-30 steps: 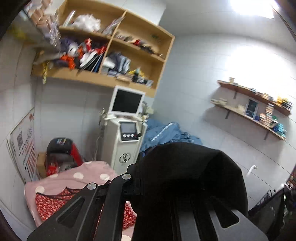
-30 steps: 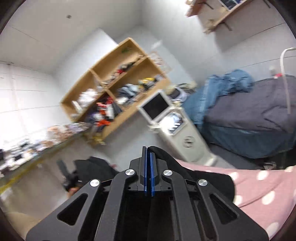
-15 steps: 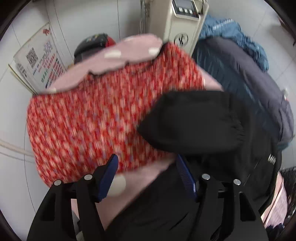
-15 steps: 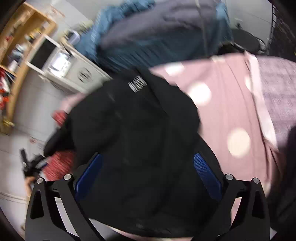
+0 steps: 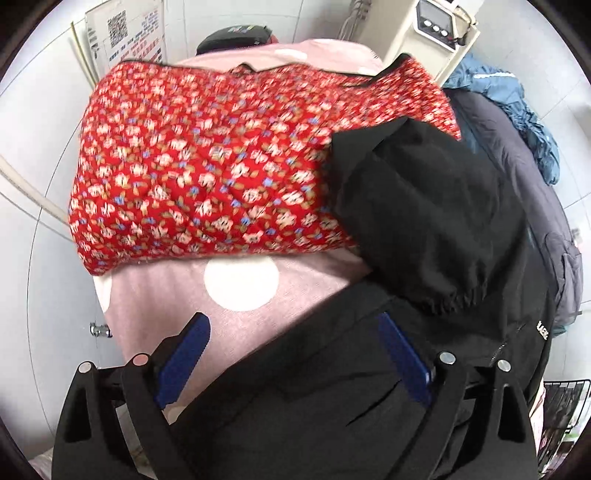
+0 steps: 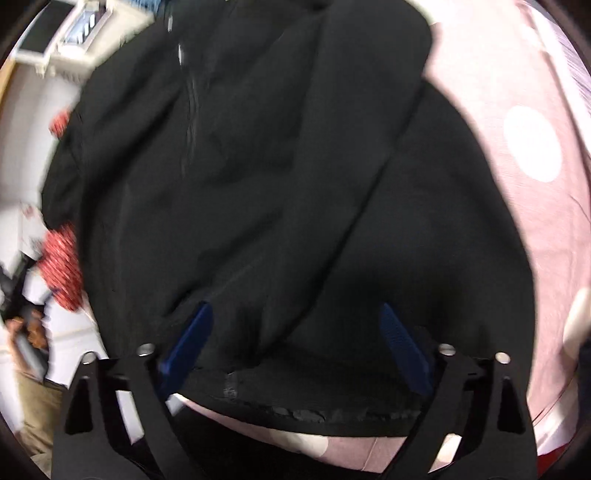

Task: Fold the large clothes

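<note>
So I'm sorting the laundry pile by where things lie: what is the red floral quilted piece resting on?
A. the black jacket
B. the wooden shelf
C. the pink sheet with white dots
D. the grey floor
C: in the left wrist view the red floral piece lies flat on the pink dotted sheet, with the black jacket overlapping its right edge.

Right wrist view motion-blurred throughout; black jacket (image 6: 258, 184) shows no clear seams, zipper a smear toward 11 o'clock. Its hem covers the pink dotted sheet (image 6: 535, 147) at 6 o'clock. Person (image 6: 26, 332) at 9 o'clock cut by the frame edge, smeared.

Left wrist view: jacket sleeve overlaps the red floral quilt (image 5: 207, 166) at 3 o'clock. Poster (image 5: 129, 33) text illegible, top cropped. White machine (image 5: 424, 37) cut off at 12–1 o'clock.
</note>
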Available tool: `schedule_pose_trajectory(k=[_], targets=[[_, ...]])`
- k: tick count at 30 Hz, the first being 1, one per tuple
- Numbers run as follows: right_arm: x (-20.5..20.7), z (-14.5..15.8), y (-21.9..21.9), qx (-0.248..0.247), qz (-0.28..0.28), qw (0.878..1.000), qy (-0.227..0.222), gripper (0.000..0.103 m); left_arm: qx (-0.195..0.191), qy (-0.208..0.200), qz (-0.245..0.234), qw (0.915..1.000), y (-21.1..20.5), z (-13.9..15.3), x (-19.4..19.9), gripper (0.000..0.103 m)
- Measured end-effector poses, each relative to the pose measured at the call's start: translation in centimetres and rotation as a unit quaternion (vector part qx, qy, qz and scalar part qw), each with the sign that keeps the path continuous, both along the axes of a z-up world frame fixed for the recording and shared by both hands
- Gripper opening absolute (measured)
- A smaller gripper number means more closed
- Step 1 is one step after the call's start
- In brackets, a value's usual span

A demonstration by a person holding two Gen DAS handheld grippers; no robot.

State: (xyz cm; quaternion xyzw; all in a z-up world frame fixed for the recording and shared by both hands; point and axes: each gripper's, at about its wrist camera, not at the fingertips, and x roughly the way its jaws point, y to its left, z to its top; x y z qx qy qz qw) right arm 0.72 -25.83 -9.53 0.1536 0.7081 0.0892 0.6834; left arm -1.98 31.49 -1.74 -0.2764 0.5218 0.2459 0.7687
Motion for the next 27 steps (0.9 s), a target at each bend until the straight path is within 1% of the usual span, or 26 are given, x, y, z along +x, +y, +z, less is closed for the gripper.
schedule_pose_trajectory(k=[1,3,5,6,8,9,10,14,17,18,20,21,23,24,27], targets=[[0.1,-0.2,1.2,-0.008,0.013,1.0,0.001,0.084,0.004,0.0,-0.006,1.0,-0.4,0.3,0.1,0.092],[0.6,-1.4,3.1,-0.032,0.046,0.998,0.001,0.077,0.01,0.007,-0.031,0.9995,-1.6,0.3,0.2,0.092],[0.7,-2.0,4.1,-0.052,0.068,0.996,-0.001,0.054,0.008,0.014,-0.048,0.9987,-2.6,-0.2,0.6,0.092],[0.9,-2.1,4.4,-0.059,0.078,0.995,-0.004,0.047,0.004,0.018,-0.057,0.9982,-3.5,-0.5,0.5,0.092],[1.0,-1.7,4.3,-0.058,0.081,0.995,-0.013,0.02,-0.006,0.023,-0.071,0.9972,-5.3,-1.0,-0.2,0.092],[1.2,-1.2,3.9,-0.055,0.078,0.995,-0.021,0.015,-0.01,0.027,-0.077,0.9966,-5.7,-1.5,0.0,0.092],[1.4,-0.7,3.4,-0.05,0.072,0.996,-0.027,0.009,-0.012,0.029,-0.081,0.9962,-6.2,-1.7,0.2,0.092],[2.1,3.0,-1.1,-0.032,0.008,0.996,-0.078,0.004,-0.018,0.04,-0.103,0.9937,-8.3,-2.5,0.1,0.092],[3.1,6.6,-5.8,-0.06,-0.041,0.989,-0.129,0.003,-0.01,0.046,-0.123,0.9913,-9.5,-2.6,0.4,0.092],[4.1,8.0,-7.9,-0.07,-0.059,0.986,-0.142,0.003,-0.008,0.046,-0.127,0.9908,-9.8,-2.5,0.6,0.092],[5.2,11.2,-12.7,-0.094,-0.117,0.973,-0.174,0.003,-0.007,0.044,-0.134,0.99,-10.1,-2.4,1.1,0.092],[5.9,12.9,-15.1,-0.107,-0.144,0.965,-0.189,0.003,-0.006,0.043,-0.135,0.9899,-10.4,-2.5,2.1,0.092],[6.8,15.3,-19.1,-0.124,-0.184,0.952,-0.212,0.003,-0.002,0.039,-0.136,0.99,-10.4,-2.2,2.6,0.092],[7.6,16.7,-21.7,-0.131,-0.208,0.944,-0.221,0.003,0.0,0.038,-0.135,0.9901,-10.2,-2.1,2.6,0.092],[9.8,19.0,-27.6,-0.126,-0.259,0.93,-0.228,0.003,0.005,0.038,-0.129,0.991,-9.3,-1.7,2.5,0.092]])
